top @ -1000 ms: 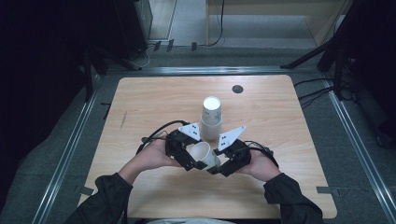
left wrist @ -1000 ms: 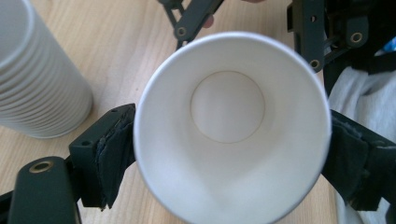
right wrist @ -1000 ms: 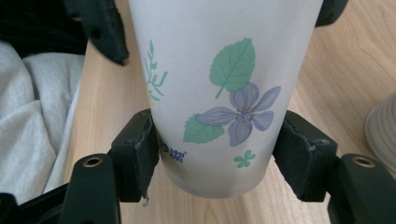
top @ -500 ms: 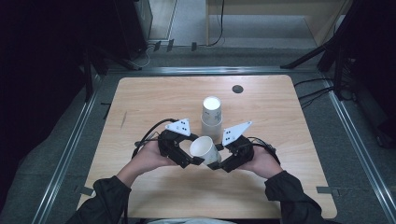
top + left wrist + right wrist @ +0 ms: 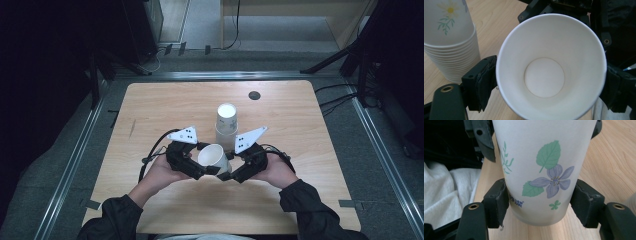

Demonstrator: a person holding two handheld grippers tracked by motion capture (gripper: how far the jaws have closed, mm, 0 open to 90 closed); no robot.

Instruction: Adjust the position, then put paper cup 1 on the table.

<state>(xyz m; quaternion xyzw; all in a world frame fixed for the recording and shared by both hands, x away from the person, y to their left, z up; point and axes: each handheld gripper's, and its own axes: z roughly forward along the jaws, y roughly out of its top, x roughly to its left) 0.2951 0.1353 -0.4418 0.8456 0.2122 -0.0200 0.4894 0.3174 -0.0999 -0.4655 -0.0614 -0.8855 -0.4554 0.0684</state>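
From above we see the cup (image 5: 214, 158) held over the near middle of the table (image 5: 150, 115), lying tilted between two grippers, its open mouth turned toward the left gripper (image 5: 196, 169). The right gripper (image 5: 226, 172) meets it from the other side. Just behind them stands the stack (image 5: 226, 125) of upturned cups, apart from the held cup in this view.

The left gripper view looks straight down into the cup (image 5: 551, 67): a plain white inside and a round bottom, which the high view does not give us. The rim sits between the two black jaws, the left pad touching it; the left gripper's jaws have just been closing around it, at a middling width. The stack (image 5: 450, 42) stands at the upper left here, with a daisy printed on its top cup.

The right gripper view shows the outside of the cup (image 5: 541, 170): green leaves, a purple flower and small blue lettering. The right gripper (image 5: 539, 202) clamps the cup near its base, both pads pressed on the wall. A white cloth (image 5: 446, 195) lies at the left edge, past the table (image 5: 614, 162).
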